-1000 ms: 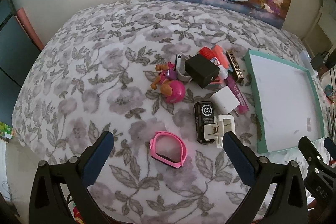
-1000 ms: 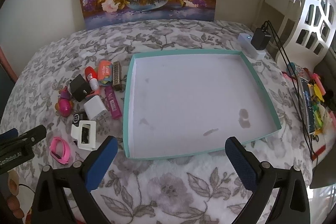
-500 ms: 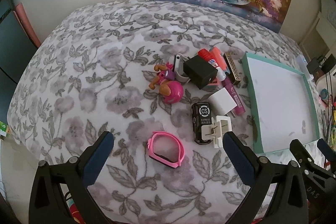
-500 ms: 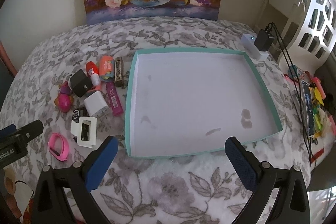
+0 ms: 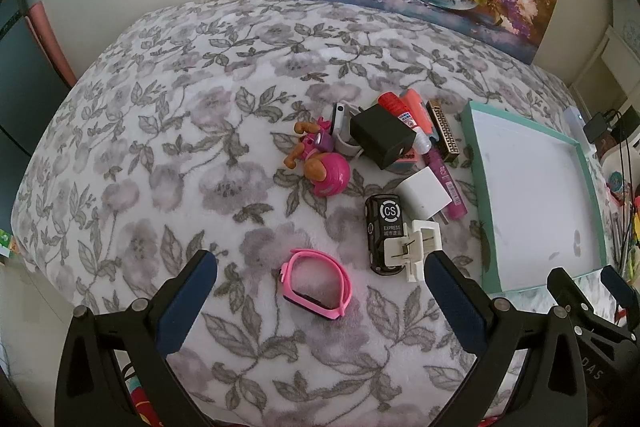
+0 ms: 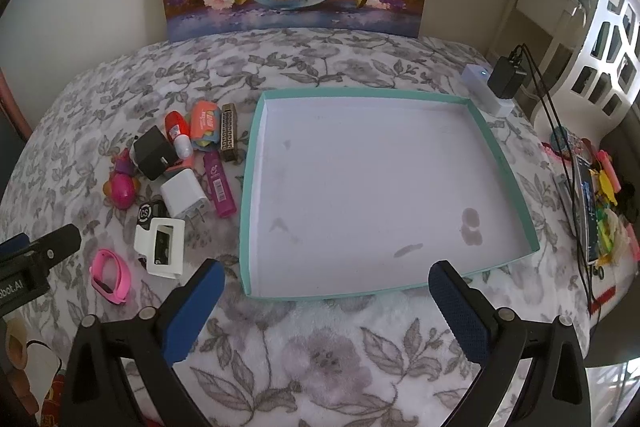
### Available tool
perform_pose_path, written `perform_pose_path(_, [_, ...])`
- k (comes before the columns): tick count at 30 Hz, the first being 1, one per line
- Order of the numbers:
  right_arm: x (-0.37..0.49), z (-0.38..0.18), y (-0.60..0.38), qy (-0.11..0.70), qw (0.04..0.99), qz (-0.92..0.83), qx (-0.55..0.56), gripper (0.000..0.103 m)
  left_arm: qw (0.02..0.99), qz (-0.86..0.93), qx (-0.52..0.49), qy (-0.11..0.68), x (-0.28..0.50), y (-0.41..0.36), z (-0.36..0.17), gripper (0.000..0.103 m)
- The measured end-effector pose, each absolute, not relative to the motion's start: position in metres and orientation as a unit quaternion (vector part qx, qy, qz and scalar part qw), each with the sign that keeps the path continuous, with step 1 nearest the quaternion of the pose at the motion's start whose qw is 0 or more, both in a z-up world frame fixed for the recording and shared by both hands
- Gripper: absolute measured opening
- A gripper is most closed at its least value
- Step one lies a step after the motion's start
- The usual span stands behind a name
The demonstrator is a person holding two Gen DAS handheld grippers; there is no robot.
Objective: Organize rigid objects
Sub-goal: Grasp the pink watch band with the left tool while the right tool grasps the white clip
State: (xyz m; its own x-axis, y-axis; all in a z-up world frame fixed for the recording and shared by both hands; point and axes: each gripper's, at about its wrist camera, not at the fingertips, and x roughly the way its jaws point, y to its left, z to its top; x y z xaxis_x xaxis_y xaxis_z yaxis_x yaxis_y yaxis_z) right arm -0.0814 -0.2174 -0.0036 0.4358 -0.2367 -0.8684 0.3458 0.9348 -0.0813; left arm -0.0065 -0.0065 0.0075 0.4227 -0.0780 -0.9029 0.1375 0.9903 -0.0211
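A: Which step was in hand at this moment?

B: The very first one, as it was judged. Nothing had yet been placed in the teal tray [image 6: 502,157]; only some grey stains were seen on its white floor. All the rigid objects were still gathered on the floral blanket [image 5: 192,131], just beside the tray's left wall.

A: How were the tools held?

B: Both were spread wide and nothing was pinched. The left gripper [image 5: 320,301] was held above the blanket, with the pink wristband [image 5: 318,283] lying between its fingers in that view, but whether it was already low enough to grasp cannot be told. The right gripper [image 6: 326,301] was held over the near edge of the tray.

A: What was lying in the pile?

B: A black toy car [image 5: 382,233] with a white clip-like plastic piece [image 5: 416,247] resting on it, a white charger cube [image 5: 424,197], a black adapter [image 5: 382,137], a magenta tube [image 5: 446,183], a pink toy figure [image 5: 324,167], a red-capped bottle [image 6: 178,131] and a small harmonica [image 6: 229,131]. They were touching each other in many places.

A: What was called for next?

B: Probably the wristband should be taken first, since it was lying apart from the others and nearest to the left fingers. The gripper should be lowered, closed across the band, and then carried right to the tray.
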Motion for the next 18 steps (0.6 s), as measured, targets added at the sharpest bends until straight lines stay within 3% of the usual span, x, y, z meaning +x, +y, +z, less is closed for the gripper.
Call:
perform_pose_path(13, [-0.051, 0.018, -0.208, 0.455, 0.875, -0.125, 0.105, 0.103, 0.808, -0.050, 0.023, 0.586, 0.011, -0.002, -0.025, 0.102])
perform_pose_path(18, [-0.029, 0.011, -0.188, 0.469, 0.872, -0.083, 0.116, 0.103, 0.783, -0.043, 0.017, 0.620, 0.017, 0.001, -0.047, 0.091])
